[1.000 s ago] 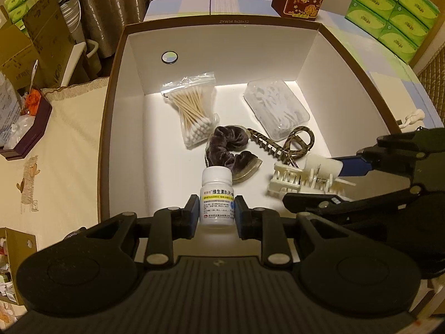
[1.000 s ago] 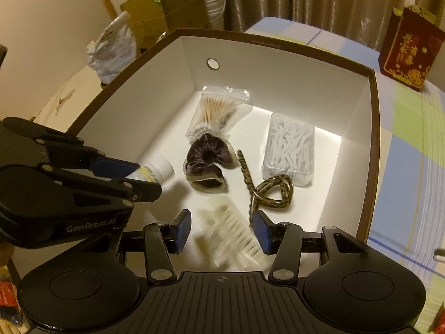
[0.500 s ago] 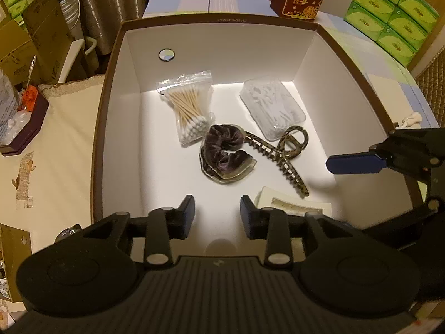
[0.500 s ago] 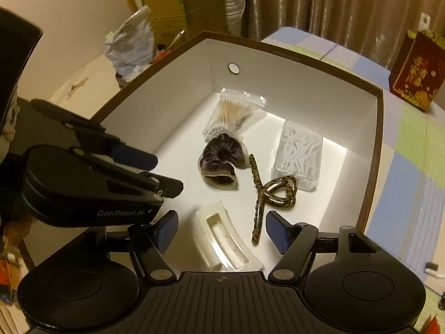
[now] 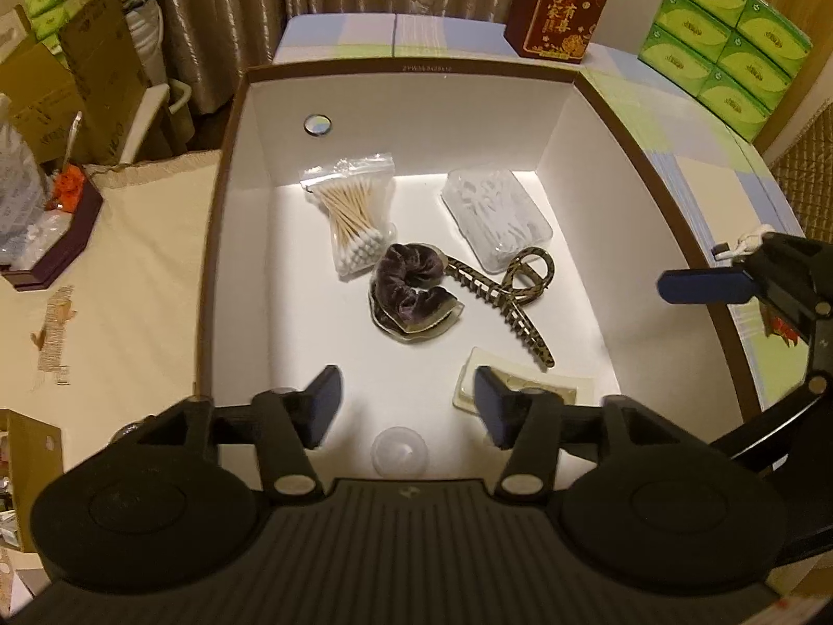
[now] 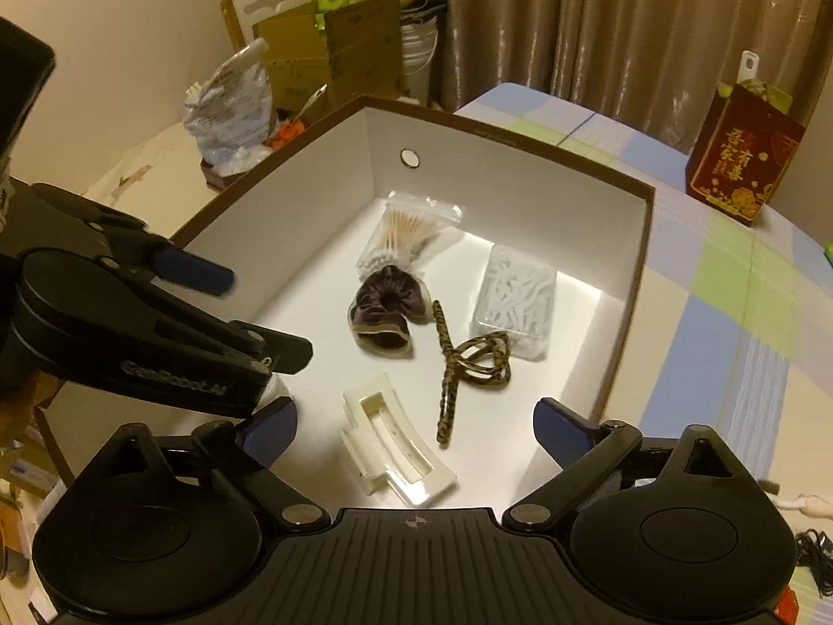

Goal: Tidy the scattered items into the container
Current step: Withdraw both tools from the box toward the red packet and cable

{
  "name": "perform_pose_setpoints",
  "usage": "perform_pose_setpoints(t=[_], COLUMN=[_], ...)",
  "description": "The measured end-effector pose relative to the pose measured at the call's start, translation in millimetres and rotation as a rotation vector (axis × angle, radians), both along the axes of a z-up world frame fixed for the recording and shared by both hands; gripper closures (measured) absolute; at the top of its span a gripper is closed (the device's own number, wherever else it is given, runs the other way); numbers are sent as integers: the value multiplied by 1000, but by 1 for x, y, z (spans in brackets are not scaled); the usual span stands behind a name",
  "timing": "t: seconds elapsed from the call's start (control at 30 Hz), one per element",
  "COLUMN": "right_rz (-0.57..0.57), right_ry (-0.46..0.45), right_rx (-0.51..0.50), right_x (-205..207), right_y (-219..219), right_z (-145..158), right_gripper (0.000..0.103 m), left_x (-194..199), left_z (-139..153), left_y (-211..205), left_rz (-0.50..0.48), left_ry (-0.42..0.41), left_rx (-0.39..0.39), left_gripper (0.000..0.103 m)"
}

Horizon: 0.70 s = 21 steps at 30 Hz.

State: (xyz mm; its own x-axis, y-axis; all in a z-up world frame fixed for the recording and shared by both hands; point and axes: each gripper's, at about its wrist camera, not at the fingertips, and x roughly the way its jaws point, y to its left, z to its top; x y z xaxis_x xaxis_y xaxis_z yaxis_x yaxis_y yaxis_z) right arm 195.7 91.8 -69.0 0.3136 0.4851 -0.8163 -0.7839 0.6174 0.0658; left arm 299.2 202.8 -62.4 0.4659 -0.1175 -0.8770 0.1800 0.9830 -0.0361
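The white box with a brown rim [image 5: 229, 219] [image 6: 632, 281] holds a cotton swab bag [image 5: 354, 219] [image 6: 401, 237], a clear floss pick case [image 5: 494, 216] [image 6: 515, 299], a purple scrunchie [image 5: 411, 291] [image 6: 382, 310], a leopard hair claw [image 5: 513, 297] [image 6: 468, 364] and a cream hair claw [image 5: 520, 385] [image 6: 390, 448]. A white pill bottle [image 5: 400, 451] stands on the box floor below my left gripper [image 5: 406, 406], which is open and empty above it. My right gripper [image 6: 416, 427] is open and empty above the cream claw.
A red gift box [image 5: 562, 13] [image 6: 744, 156] stands behind the box on the checked cloth. Green tissue packs [image 5: 729, 26] are stacked at the far right. Cardboard boxes [image 5: 62, 78] and a plastic bag [image 6: 234, 104] sit on the left.
My left gripper opened and let the pill bottle go into the box. My right gripper opened and dropped the cream claw onto the box floor. Both grippers then rose and drew back.
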Motion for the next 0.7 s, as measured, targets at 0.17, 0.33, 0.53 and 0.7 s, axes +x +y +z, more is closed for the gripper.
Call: perform_pose_setpoints(t=[0.17, 0.33, 0.53, 0.7], right_rz=[3, 13, 21, 16], right_ry=[-9, -34, -82, -100], right_rx=[40, 69, 87, 103], right_x=[-8, -18, -33, -41], right_y=[-9, -15, -27, -40], right_z=[10, 21, 32, 39], right_gripper=[3, 2, 2, 2], left_x=[-9, -22, -40, -55], left_z=[14, 27, 46, 59], left_y=[0, -1, -5, -9], left_rz=[14, 35, 64, 86], left_ry=[-31, -62, -110, -140], left_rx=[-8, -2, 18, 7], left_gripper=[24, 19, 16, 12])
